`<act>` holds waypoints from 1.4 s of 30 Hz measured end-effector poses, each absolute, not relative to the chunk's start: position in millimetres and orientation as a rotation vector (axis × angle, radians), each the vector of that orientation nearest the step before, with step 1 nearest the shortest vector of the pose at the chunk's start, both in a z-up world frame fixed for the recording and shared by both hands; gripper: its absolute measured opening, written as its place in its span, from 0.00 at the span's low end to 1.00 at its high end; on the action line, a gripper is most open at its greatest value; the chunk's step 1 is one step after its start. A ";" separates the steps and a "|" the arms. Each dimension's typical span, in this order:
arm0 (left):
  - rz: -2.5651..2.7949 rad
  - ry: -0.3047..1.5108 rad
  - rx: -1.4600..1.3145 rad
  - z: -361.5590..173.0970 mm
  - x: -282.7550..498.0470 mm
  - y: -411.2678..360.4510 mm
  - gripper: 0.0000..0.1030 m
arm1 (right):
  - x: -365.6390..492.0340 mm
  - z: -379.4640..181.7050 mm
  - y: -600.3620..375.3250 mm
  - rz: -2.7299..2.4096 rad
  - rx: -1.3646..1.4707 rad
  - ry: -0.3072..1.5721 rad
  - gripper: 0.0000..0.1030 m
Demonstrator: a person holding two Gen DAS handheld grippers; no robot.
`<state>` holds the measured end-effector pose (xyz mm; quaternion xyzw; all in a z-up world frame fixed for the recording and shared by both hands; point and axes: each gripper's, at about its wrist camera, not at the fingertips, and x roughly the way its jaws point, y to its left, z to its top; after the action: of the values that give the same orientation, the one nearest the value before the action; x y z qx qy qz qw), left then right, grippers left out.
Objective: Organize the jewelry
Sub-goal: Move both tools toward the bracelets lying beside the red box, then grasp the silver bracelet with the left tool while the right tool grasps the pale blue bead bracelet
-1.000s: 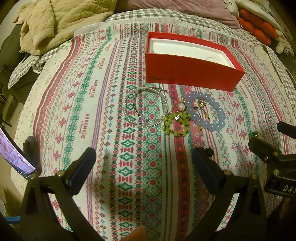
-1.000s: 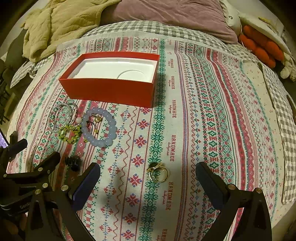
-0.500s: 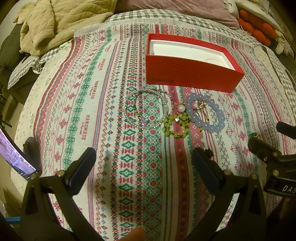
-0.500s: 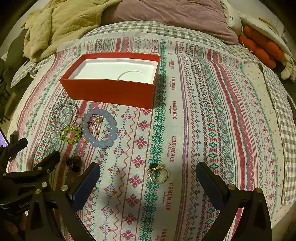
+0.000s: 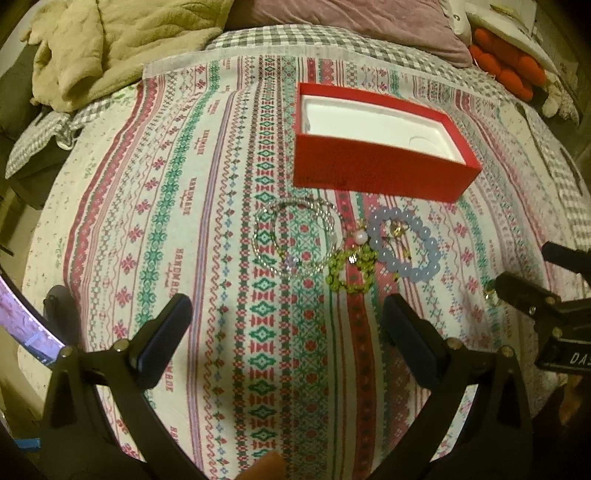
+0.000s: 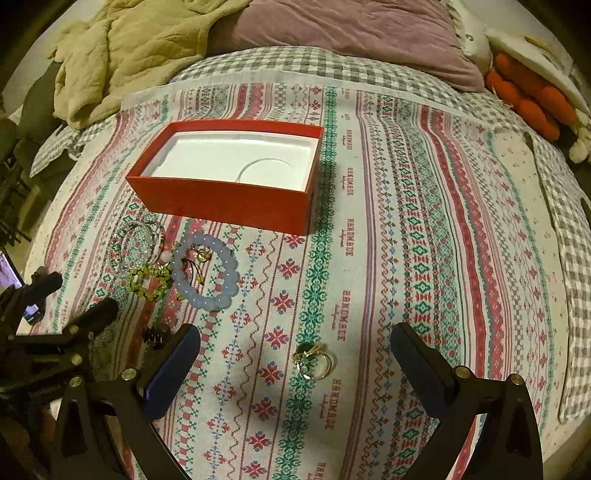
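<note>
**Both grippers released above the jewelry on the bed**

A bed carries a striped cloth with red, green and pink knitted-style bands (image 5: 166,206), and on it stands an open red rectangular cardboard box with a white moulded liner (image 5: 376,173); nothing lies inside the liner.

In the left wrist view the left gripper (image 5: 286,334) is spread wide with nothing between its fingers, hovering over bare cloth. At 12 o'clock from it, just short of the box, lies a cluster of bracelets: a clear-beaded wire bracelet (image 5: 295,236), at its 4 o'clock a small bracelet of yellow-green beads (image 5: 351,269) with a pink pearl-like bead (image 5: 360,236) at its top, and at 3 o'clock of that a ring of pale blue round beads (image 5: 404,249). Small gold pieces (image 5: 397,229) sit inside the blue ring; their kind cannot be told.

In the right wrist view the right gripper (image 6: 295,365) is likewise released, its fingers standing well apart on either side of a gold ring with a dark stone (image 6: 313,360), not touching it. The bracelet cluster lies at its 10 o'clock, the box at 11 o'clock. A small dark object (image 6: 157,334) rests on the cloth beside the gripper's left finger.

Beyond the cloth are a beige quilted blanket (image 6: 129,48) and a mauve pillow (image 6: 343,33).
</note>
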<state>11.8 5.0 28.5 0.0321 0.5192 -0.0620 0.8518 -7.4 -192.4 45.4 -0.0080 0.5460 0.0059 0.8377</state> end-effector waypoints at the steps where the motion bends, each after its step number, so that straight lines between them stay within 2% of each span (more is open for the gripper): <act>1: -0.142 1.100 0.061 31.0 15.6 6.3 1.00 | -6.2 45.5 -192.9 0.012 -0.025 1.153 1.00; 9: -0.237 1.166 0.106 38.8 40.1 7.1 1.00 | 12.8 52.1 -205.6 0.126 0.106 1.188 1.00; 13: -0.274 1.159 0.084 35.2 55.4 15.1 0.95 | 22.7 44.5 -206.7 0.180 0.166 1.219 0.94; 14: -0.277 1.154 0.071 33.4 59.0 18.7 0.93 | 25.5 40.3 -206.1 0.194 0.177 1.238 0.89; 16: -0.284 1.181 0.035 27.2 69.5 26.7 0.78 | 30.7 29.1 -204.6 0.222 0.205 1.292 0.81; 18: -0.320 1.210 -0.014 24.3 79.0 32.8 0.72 | 34.0 19.4 -203.9 0.229 0.214 1.321 0.75; 20: -0.331 1.211 -0.037 23.5 86.1 37.5 0.70 | 37.9 12.8 -201.2 0.236 0.214 1.328 0.68; 27: -0.356 1.273 -0.068 4.6 97.8 41.6 0.44 | 53.0 3.2 -191.4 0.244 0.211 1.333 0.52; 31: -0.374 1.272 -0.015 0.5 92.3 34.6 0.38 | 56.9 -6.5 -182.2 0.239 0.172 1.352 0.44; 42: -0.400 1.267 0.108 -9.8 70.4 25.7 0.33 | 61.5 -11.2 -140.5 0.210 -0.041 1.297 0.38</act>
<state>70.4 25.7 -9.8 0.0499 0.5877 -0.1857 0.7859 61.5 -140.5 -11.2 -0.0191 0.6029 0.0974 0.7916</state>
